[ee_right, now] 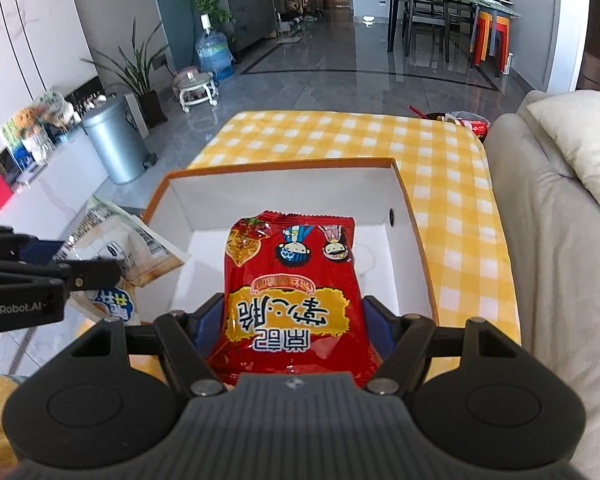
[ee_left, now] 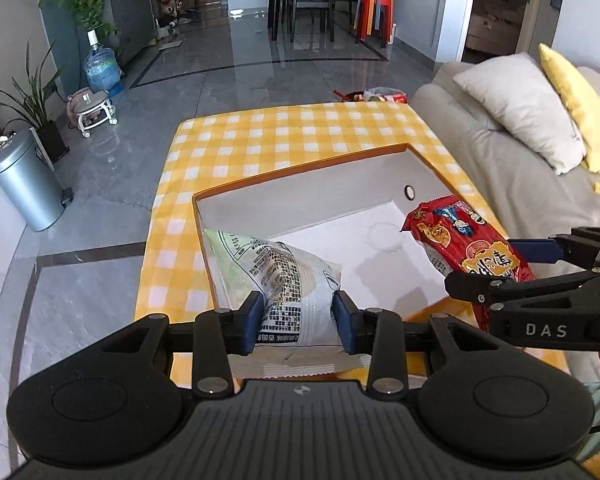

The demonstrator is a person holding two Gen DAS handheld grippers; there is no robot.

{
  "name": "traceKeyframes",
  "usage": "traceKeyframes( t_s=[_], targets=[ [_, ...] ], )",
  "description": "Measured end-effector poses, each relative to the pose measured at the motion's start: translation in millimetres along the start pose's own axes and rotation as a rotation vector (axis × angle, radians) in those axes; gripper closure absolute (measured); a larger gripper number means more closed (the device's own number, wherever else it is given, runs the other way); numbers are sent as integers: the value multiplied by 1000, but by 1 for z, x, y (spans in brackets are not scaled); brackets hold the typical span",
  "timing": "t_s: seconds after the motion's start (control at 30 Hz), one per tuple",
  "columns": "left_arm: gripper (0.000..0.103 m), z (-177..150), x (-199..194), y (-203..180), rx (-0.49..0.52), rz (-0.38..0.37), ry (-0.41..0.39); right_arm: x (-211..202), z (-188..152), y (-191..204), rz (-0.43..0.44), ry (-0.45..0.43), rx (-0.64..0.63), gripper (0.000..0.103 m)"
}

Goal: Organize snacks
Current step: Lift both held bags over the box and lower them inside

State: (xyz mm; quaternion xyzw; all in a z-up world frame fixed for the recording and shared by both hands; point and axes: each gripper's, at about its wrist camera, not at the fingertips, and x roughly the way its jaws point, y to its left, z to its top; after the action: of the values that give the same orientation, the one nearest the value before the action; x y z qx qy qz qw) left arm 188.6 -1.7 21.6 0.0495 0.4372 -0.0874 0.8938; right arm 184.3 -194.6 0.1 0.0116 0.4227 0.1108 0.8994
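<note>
Two hand-held grippers, each pinching a snack bag over the white orange-rimmed cardboard box (ee_left: 228,216).

The black left gripper (ee_left: 298,316) clamps its blue pads on a pale green-and-white printed snack bag (ee_left: 276,272) — jaws fairly narrow. The black right gripper (ee_right: 292,316) grips a red foil snack packet (ee_right: 292,280) — jaws wider. Both bags hang above the box on the yellow-checked tablecloth (ee_left: 300,128).

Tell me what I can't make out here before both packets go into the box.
- Box floor, right wrist view: the part under the red packet is hidden.
- White packet, left wrist view: its near end is hidden behind the left gripper.
- Snacks at the table's far edge: too small to identify.
</note>
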Motion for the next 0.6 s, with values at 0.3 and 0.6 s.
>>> traceKeyframes(
  t_s=[0.3, 0.6],
  targets=[
    [61, 11, 40, -11, 109, 37, 75, 54, 17, 2, -17, 91, -72, 33],
    [61, 15, 79, -15, 201, 53, 160, 105, 25, 8, -5, 204, -107, 33]
  ],
)
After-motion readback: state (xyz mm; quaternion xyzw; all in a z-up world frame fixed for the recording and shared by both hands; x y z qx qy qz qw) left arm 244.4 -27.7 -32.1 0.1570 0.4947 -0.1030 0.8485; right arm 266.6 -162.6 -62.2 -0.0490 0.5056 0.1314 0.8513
